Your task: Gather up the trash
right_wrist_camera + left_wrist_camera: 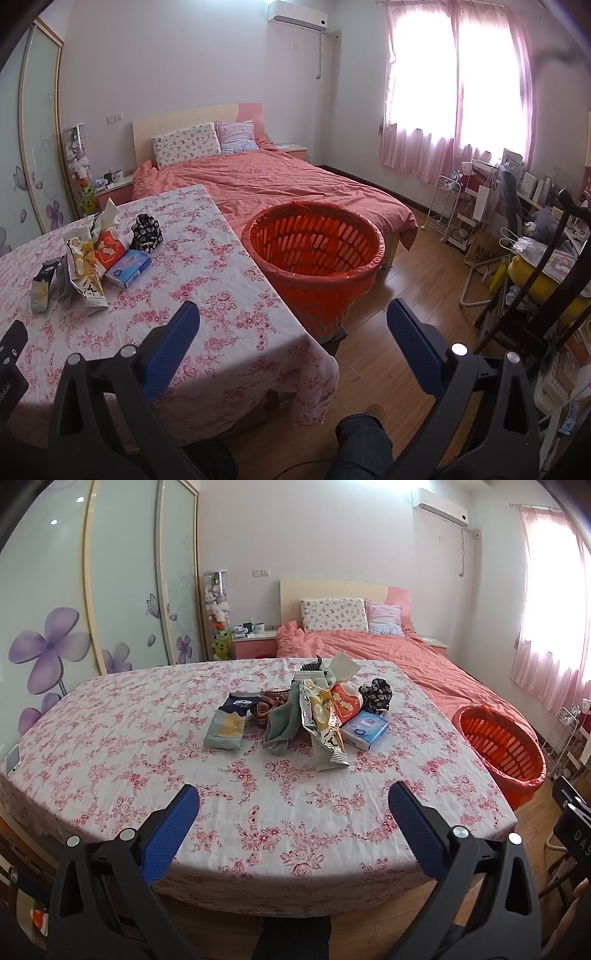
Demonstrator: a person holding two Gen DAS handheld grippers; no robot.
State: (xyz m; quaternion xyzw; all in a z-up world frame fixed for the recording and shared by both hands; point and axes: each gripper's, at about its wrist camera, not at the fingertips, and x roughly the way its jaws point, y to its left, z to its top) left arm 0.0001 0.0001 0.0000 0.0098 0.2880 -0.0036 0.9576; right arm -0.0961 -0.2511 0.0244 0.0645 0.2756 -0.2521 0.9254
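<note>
A heap of trash and cloth lies mid-table: a long silver and gold snack wrapper (327, 725) (86, 273), a grey-blue wrapper (229, 725) (41, 291), a blue tissue pack (365, 731) (129, 272), an orange packet (345, 703) (109, 251), a grey-green cloth (282, 722) and a black flowered pouch (376, 696) (147, 230). An orange bin (502, 751) (314, 258) with an orange liner stands off the table's right edge. My left gripper (293, 805) hovers open over the near part of the flowered tablecloth (147, 738). My right gripper (293, 323) is open above the table's corner, near the bin.
A bed with a salmon cover (280, 184) lies behind the table and bin. A phone (13, 758) rests at the table's left edge. A dark chair (546, 280) and cluttered shelves stand at the right. The person's leg and shoe (365, 432) are on the wooden floor below.
</note>
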